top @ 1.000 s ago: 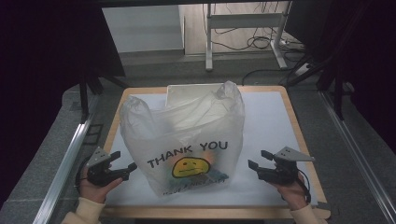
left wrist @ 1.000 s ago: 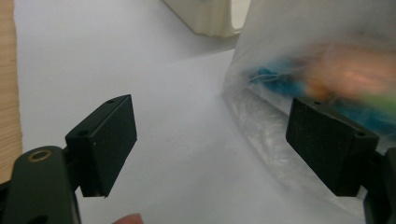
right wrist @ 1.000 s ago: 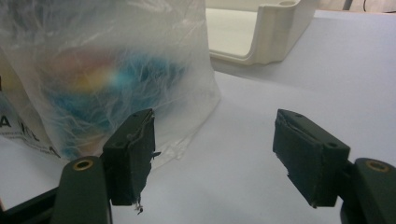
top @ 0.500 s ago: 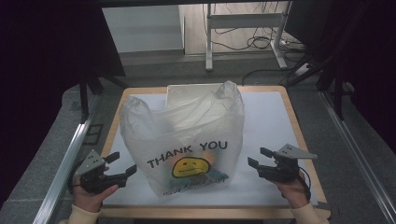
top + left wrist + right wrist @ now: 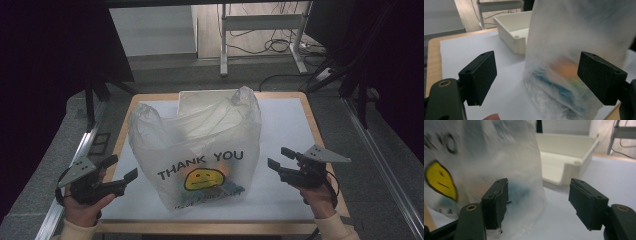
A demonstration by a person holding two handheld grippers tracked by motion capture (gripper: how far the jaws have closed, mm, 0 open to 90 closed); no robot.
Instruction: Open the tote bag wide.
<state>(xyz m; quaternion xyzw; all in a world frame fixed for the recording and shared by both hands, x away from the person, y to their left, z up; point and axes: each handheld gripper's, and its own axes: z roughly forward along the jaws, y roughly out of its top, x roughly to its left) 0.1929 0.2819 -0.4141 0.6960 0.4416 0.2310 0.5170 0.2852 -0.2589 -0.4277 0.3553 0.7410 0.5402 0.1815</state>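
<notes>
Plastic bag, translucent white with "THANK YOU" and a yellow face printed on its front, is standing upright in the middle of the desk on the white sheet that covers it. Behind the bag, a shallow cream tray is sitting empty toward the far edge of the desk. Blurred orange, blue and green shapes are showing through the lower part of the bag, so something is lying inside it, though what the items are cannot be told.

Nothing is being held at this moment. The left hand-held gripper is hovering just off the bag's left lower corner with its jaws spread wide and empty; in the left gripper view the bag is looming close ahead, partly between the two black pads. The right hand-held gripper is waiting near the bag's right side, a little apart from it, jaws likewise wide apart and gripping nothing; in the right gripper view the bag is filling the left half and the tray is lying beyond.

Judging from this, the work is only at its start: both tools are lining up on either side of the bag, no handle or edge is pinched yet, and the contents are sitting inside. Opening the bag and moving its contents, probably toward the tray, all seems to be left.
</notes>
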